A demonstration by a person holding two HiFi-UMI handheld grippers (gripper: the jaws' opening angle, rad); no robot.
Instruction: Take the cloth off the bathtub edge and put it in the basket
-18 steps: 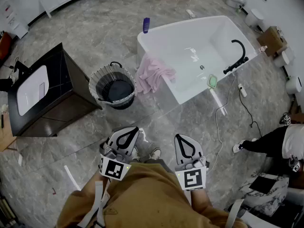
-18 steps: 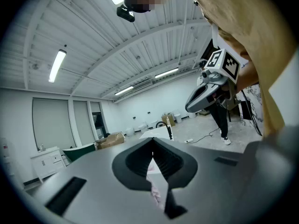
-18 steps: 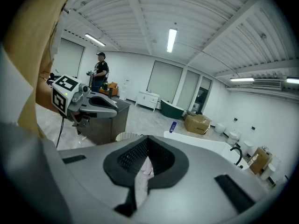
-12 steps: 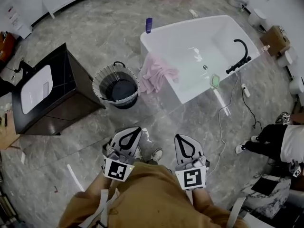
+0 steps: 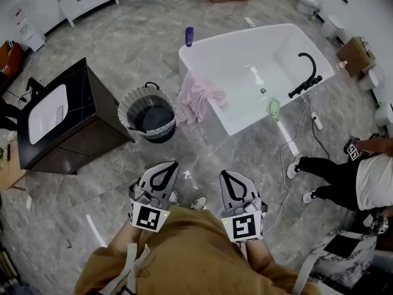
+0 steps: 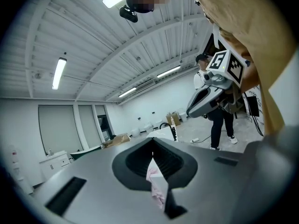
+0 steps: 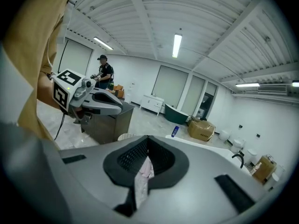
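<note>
A pink cloth [image 5: 199,97] hangs over the near left edge of the white bathtub [image 5: 288,39]. The round basket [image 5: 147,112] with a dark inside stands on the floor just left of the tub. My left gripper [image 5: 170,164] and right gripper [image 5: 223,174] are held close to my body, well short of tub and basket, both shut and empty. In the left gripper view the gripper [image 6: 153,142] points level at the cloth [image 6: 157,186], seen far off through its slot. The right gripper [image 7: 148,138] also faces the cloth [image 7: 142,176].
A dark vanity with a white sink [image 5: 58,118] stands left of the basket. A purple bottle [image 5: 189,35] sits behind the tub, which has a black tap [image 5: 305,72]. A cable [image 5: 284,158] lies on the floor, and a person [image 5: 344,174] stands at the right.
The person at the right has stepped further into view toward the tub. Both grippers stay near my body, the right one shifted slightly left. The cloth has not moved.
</note>
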